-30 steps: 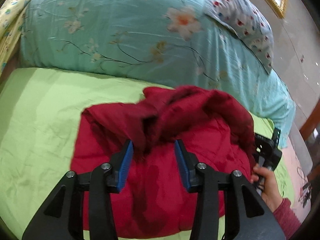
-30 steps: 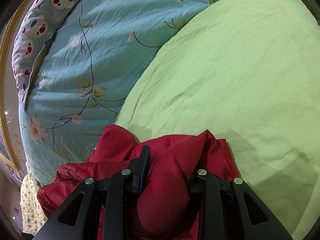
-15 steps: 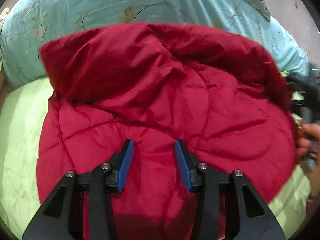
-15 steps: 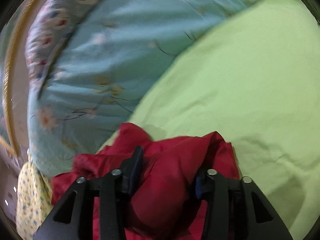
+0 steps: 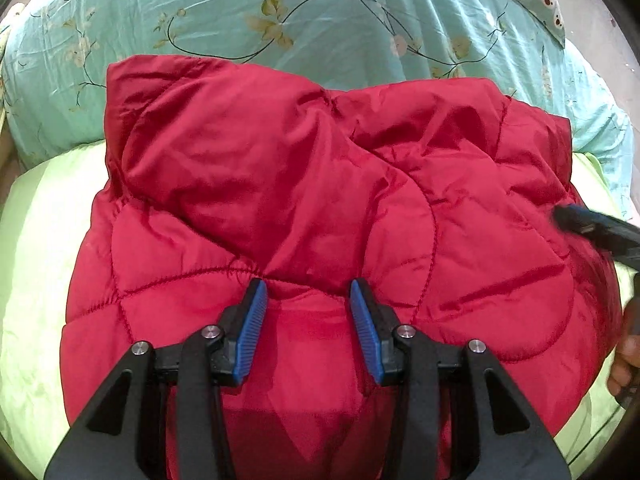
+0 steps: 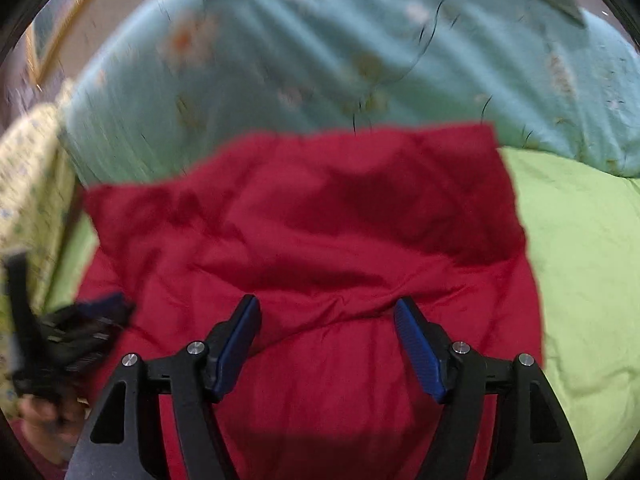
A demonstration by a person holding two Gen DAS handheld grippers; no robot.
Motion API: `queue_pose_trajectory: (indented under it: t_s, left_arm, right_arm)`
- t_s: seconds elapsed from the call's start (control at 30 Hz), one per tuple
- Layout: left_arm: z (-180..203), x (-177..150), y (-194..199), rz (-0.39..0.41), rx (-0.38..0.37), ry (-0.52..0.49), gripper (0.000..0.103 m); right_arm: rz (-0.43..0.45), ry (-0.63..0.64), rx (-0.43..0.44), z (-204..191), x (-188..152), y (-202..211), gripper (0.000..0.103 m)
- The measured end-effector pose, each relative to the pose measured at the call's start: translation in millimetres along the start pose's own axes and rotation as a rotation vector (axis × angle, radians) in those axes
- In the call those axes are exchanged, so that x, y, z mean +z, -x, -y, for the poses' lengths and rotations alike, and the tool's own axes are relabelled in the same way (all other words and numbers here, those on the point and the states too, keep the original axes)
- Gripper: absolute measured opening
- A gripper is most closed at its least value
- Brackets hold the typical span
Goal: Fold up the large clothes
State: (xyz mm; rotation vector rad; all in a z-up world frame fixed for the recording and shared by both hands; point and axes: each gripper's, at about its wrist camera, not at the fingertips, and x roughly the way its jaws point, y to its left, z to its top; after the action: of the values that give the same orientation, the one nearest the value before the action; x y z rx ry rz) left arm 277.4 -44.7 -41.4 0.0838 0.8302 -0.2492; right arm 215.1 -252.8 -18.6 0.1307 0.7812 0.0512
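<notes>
your left gripper (image 5: 306, 300) hovers with jaws spread over the red quilted jacket (image 5: 304, 184); your right gripper (image 6: 326, 318) is opening its jaws, nothing pinched.

Even indoor light, sharp left view, motion-blurred right view, fisheye-warped edges

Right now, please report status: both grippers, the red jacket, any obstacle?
Left gripper open over red jacket, gripping nothing. Right gripper opening, nothing between its pads. Jacket folded on green sheet. No obstacle seen.
</notes>
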Motion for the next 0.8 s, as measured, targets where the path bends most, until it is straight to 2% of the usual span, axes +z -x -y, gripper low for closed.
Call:
queue_pose_trajectory:
  t_s: [0.03,0.17,0.27,0.37,0.47,0.6,0.8]
  left_arm:
    - [0,1,0,-0.002,-0.003,0.001,0.042]
    - [-10,9,15,0.012,-0.045,0.023,0.042]
    - [-32,17,25,0.054,0.004,0.084,0.042]
    - [-52,22,7,0.006,0.028,0.152,0.042]
    - [-62,26,-17,-0.034,0.014,0.193,0.042]
    - [-57,31,-35,-0.057,0.050,0.170,0.043]
    - [-58,38,-52,-0.076,0.038,0.183,0.043]
  right_arm:
    - [-0.038,-0.004,-0.034,4,3,-16,0.073]
    - [-0.077,-0.111,-0.025,31,8,-42,0.075]
    - [-0.073,-0.170,0.001,44,9,-47,0.075]
    - [-0.071,-0.162,-0.013,44,8,-48,0.075]
    - [-0.070,-0.170,-0.005,46,6,-47,0.075]
    - [-0.076,-0.177,0.003,44,5,-45,0.075]
    - [-0.083,-0.190,0.014,44,7,-49,0.077]
